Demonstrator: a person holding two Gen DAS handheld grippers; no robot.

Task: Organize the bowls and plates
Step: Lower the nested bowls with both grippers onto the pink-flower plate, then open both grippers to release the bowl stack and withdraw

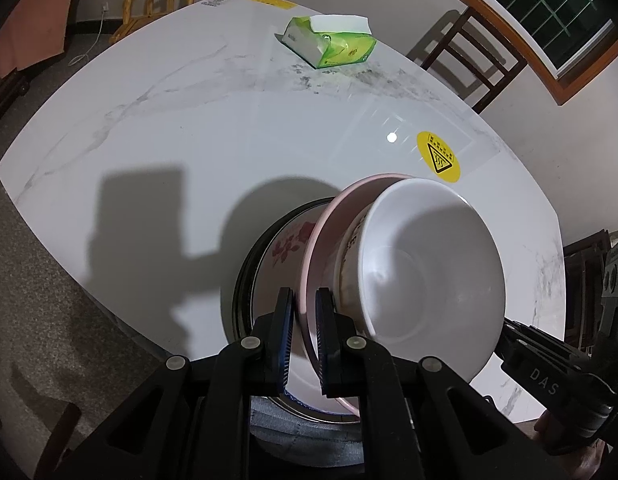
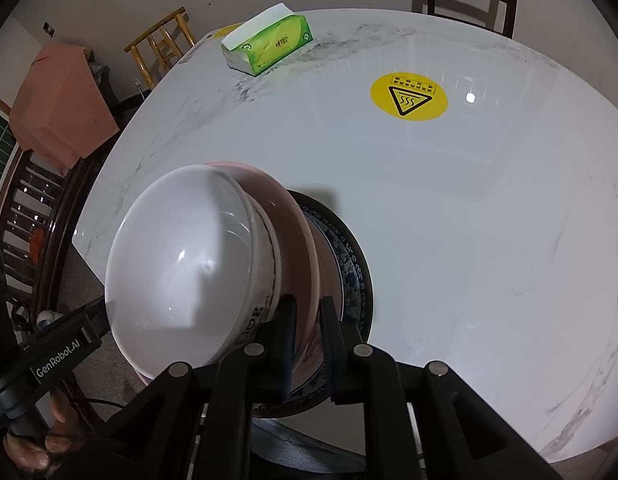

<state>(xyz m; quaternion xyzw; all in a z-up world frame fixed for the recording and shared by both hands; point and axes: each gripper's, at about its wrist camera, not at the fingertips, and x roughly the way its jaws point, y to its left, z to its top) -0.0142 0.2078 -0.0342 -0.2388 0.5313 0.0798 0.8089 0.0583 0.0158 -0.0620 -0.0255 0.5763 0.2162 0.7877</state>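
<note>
L gripper (image 1: 304,312) and R gripper (image 2: 309,320) were both clenched on the rim of the pale pink ceramic bowl (image 1: 329,216), white glazed bowl (image 1: 433,264) nested inside. Stack sat at table's (image 1: 189,132) 6 o'clock edge over a dark-rimmed floral plate (image 1: 285,240). Judged best: keep both grips level w/ equal squeeze, lower slowly, centre over plate before release.

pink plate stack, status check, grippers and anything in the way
Left gripper and right gripper both shut on pink plate rim. White bowl nested in it, patterned plate beneath. Tissue pack far off.

Glossy ceramic on polished marble
The white bowl (image 1: 429,272) shone glazed; the desk (image 1: 189,120) looked smooth, veined, reflective.
</note>
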